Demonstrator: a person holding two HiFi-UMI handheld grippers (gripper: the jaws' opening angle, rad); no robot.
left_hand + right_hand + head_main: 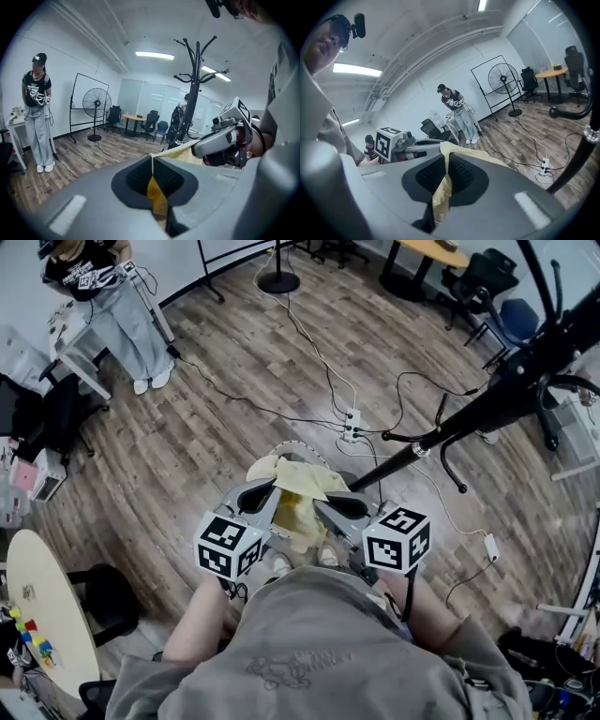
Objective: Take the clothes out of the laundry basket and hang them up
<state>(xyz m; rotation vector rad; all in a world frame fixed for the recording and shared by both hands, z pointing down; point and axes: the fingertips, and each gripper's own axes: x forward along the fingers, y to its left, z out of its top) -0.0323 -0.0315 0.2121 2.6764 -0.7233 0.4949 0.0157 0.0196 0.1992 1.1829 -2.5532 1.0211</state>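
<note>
The left gripper and right gripper are sitting side by side in front of the person's chest. Each is clamping its jaws shut on an edge of the yellow cloth, which is hanging between them above the floor. The basket rim is showing just beyond the cloth. Farther out, a power strip is lying on the floor and a coat rack is standing to the right. A person is standing far off on the left.

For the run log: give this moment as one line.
left gripper: shut on yellow garment | right gripper: shut on same garment | coat stand: nearby, garment not hung
</note>
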